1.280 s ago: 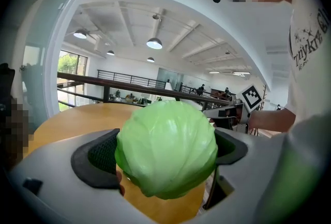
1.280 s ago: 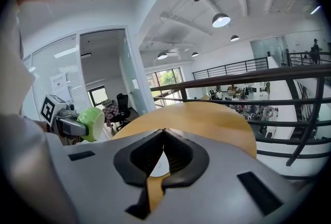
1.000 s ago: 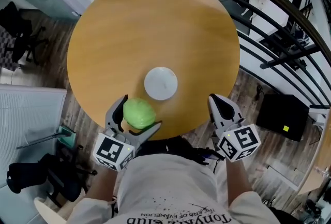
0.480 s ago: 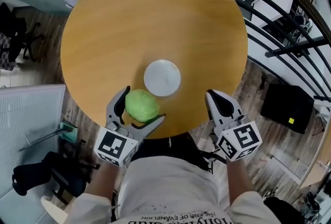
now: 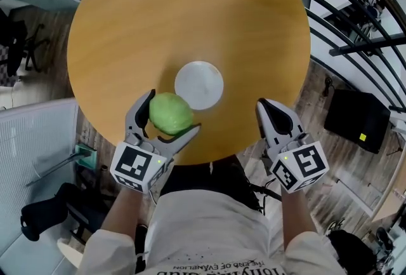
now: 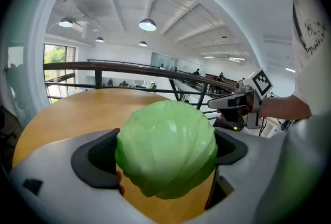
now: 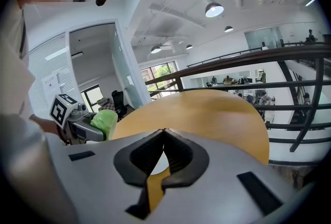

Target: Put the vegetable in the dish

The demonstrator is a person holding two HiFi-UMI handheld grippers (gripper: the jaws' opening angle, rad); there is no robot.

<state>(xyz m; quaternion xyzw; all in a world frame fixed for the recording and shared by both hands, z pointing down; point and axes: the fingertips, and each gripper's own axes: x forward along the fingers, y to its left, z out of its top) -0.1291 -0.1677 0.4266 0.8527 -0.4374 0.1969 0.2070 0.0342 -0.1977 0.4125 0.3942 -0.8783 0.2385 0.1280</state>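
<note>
A round green cabbage (image 5: 169, 113) (image 6: 166, 147) is clamped between the jaws of my left gripper (image 5: 167, 116) (image 6: 168, 153), held over the near part of the round wooden table (image 5: 190, 13). The small white dish (image 5: 198, 84) lies just beyond and to the right of the cabbage; it holds nothing. My right gripper (image 5: 274, 116) (image 7: 163, 131) hovers at the table's near right edge, its jaws closed tip to tip with nothing between them. In the right gripper view the cabbage (image 7: 105, 119) shows at the left, in the other gripper.
A black metal railing (image 5: 355, 45) curves round the table's far and right sides. A black box (image 5: 357, 121) sits on the wood floor at the right; a chair base and dark bag (image 5: 44, 216) lie at the lower left.
My left gripper has carried the cabbage a little forward, closer to the white dish. The right gripper has held roughly its place at the table edge.
</note>
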